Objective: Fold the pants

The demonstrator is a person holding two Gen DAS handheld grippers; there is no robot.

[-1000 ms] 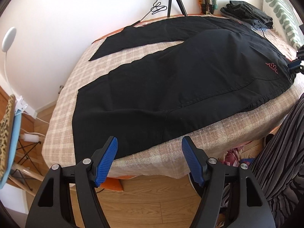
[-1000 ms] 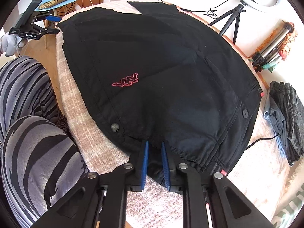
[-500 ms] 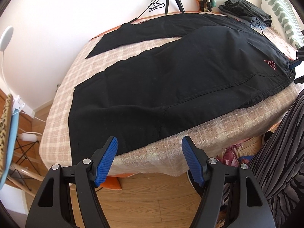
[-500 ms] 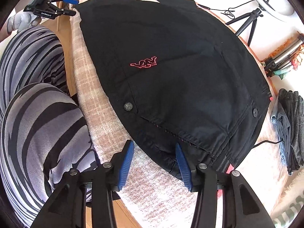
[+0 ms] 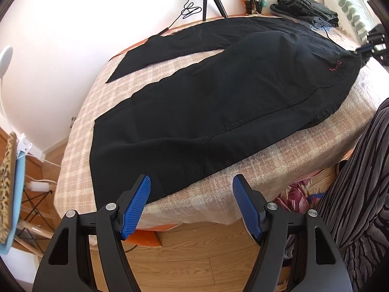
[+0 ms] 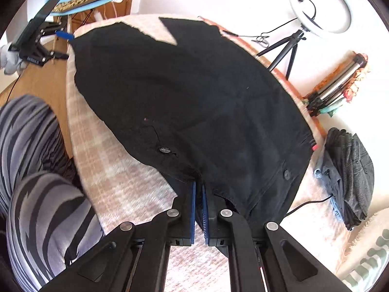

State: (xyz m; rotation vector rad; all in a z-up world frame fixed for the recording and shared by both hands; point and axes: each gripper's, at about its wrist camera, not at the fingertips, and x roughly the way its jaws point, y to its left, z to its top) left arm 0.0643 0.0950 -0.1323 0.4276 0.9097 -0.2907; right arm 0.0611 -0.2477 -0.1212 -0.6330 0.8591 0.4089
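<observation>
- The black pants (image 5: pixel 218 112) are spread flat over the checked blanket (image 5: pixel 279 160) on the bed, both legs stretched toward the white wall and the waist at the pillow end.
- The waistband edge is pinched between the blue pads of the right gripper (image 6: pixel 198 189), whose jaws are pressed together on the fabric, and it is lifted slightly off the blanket there.
- The left gripper (image 5: pixel 192 194) is held with jaws apart, nothing between them, just off the blanket's near edge beside the closer leg hem.
- A pile of folded dark clothes (image 6: pixel 350 170) is seen on the blanket beyond the waist.

home bedroom, blanketed bed (image 5: pixel 279 155), pillow (image 5: pixel 345 2)
</observation>
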